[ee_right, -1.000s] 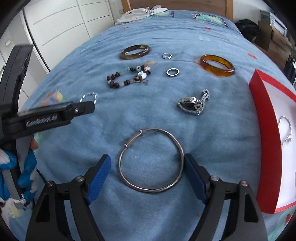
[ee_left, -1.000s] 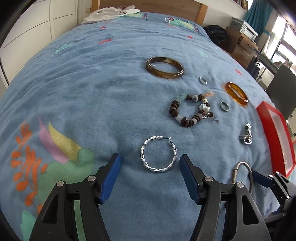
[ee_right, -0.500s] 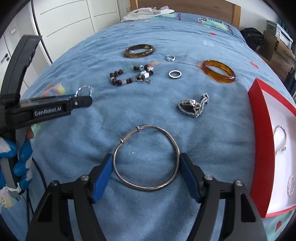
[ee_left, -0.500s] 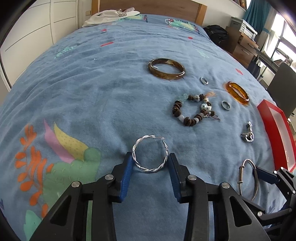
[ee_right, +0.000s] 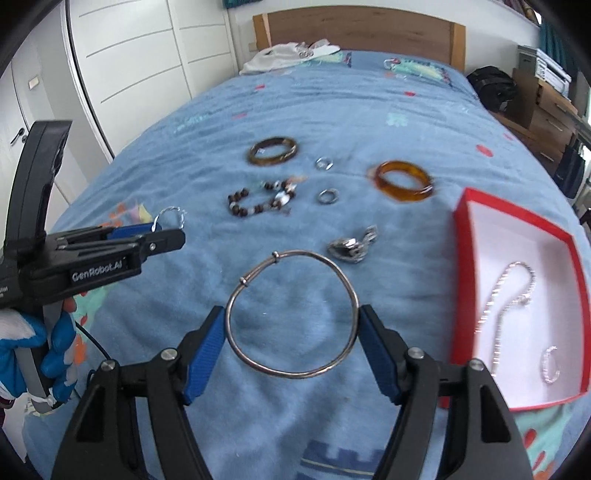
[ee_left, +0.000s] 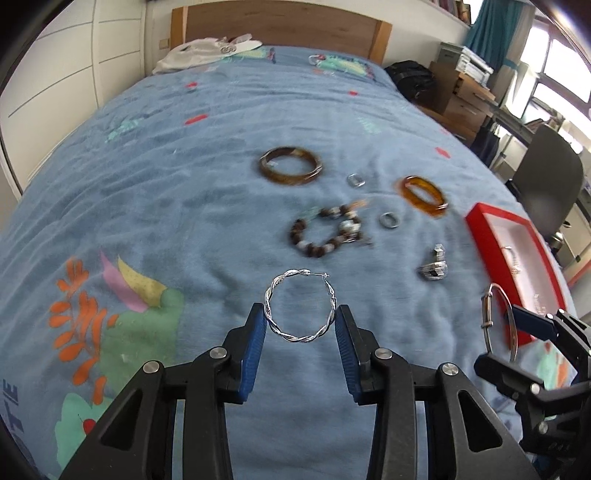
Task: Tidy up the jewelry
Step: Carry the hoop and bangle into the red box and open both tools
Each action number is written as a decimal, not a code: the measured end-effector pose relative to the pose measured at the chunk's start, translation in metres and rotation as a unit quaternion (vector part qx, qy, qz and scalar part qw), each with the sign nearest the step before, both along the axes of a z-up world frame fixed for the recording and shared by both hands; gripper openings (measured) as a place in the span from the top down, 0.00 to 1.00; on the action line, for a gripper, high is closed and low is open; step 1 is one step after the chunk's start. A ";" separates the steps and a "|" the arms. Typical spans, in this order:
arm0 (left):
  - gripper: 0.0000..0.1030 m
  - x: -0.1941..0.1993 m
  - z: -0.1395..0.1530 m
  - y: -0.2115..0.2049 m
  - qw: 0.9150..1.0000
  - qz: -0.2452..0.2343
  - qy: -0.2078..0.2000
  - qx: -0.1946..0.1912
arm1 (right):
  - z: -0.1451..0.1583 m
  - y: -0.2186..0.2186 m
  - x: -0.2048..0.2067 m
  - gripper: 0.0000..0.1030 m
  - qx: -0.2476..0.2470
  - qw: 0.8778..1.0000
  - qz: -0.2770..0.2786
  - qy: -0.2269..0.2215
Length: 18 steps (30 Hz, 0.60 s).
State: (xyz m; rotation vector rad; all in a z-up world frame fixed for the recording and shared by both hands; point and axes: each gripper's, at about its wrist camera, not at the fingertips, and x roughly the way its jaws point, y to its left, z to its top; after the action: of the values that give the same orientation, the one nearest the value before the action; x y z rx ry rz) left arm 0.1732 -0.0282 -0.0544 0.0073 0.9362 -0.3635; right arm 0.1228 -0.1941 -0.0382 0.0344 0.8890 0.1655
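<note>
Room: bedroom, wood headboard [ee_left: 280, 26] at far end, white wardrobes [ee_right: 140, 55] at the left edge of the view.
Bed: blue blanket [ee_left: 184, 184] w/ coloured prints; jewelry spread on it.
L gripper [ee_left: 300, 325]: fingers clamped on twisted silver hoop [ee_left: 300, 304], pads pressing its two sides; hoop clear of blanket. Jaws closed in on it w/in last sec.
R gripper [ee_right: 291, 334]: fingers clamped on thin metal bangle [ee_right: 291, 314], also held off blanket; jaws closed a bit too.
Box: red box [ee_right: 463, 258], white inside, just right of R gripper; silver chain [ee_right: 509, 295] + small sparkly hoop [ee_right: 550, 365] in it.
On blanket, beyond grippers: dark brown bangle [ee_left: 290, 170], amber bangle [ee_left: 424, 195], bead bracelet [ee_left: 327, 232], 2 small rings [ee_left: 355, 180] [ee_left: 389, 220], silver watch [ee_left: 434, 264].
Hand: blue-gloved hand [ee_right: 55, 354] on L gripper handle, seen in R view.
</note>
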 end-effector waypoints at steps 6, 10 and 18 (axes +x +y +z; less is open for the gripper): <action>0.63 -0.019 0.023 -0.024 1.000 -0.023 -0.016 -0.010 | 0.025 -0.032 -0.019 0.32 -0.002 0.999 -0.027 -0.022; 0.63 -0.034 0.038 -0.046 0.998 -0.046 -0.025 -0.018 | 0.039 -0.057 -0.032 0.32 -0.004 0.998 -0.049 -0.034; 0.63 -0.054 0.058 -0.105 0.994 -0.099 -0.032 -0.035 | 0.056 -0.128 -0.054 0.32 -0.014 0.994 -0.099 -0.042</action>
State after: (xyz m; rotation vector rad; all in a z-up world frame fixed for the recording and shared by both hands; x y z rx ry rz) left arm 0.1193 -0.1334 0.0032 0.0476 0.8602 -0.5766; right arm 0.0686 -0.3219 0.0174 0.0881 0.7988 -0.0317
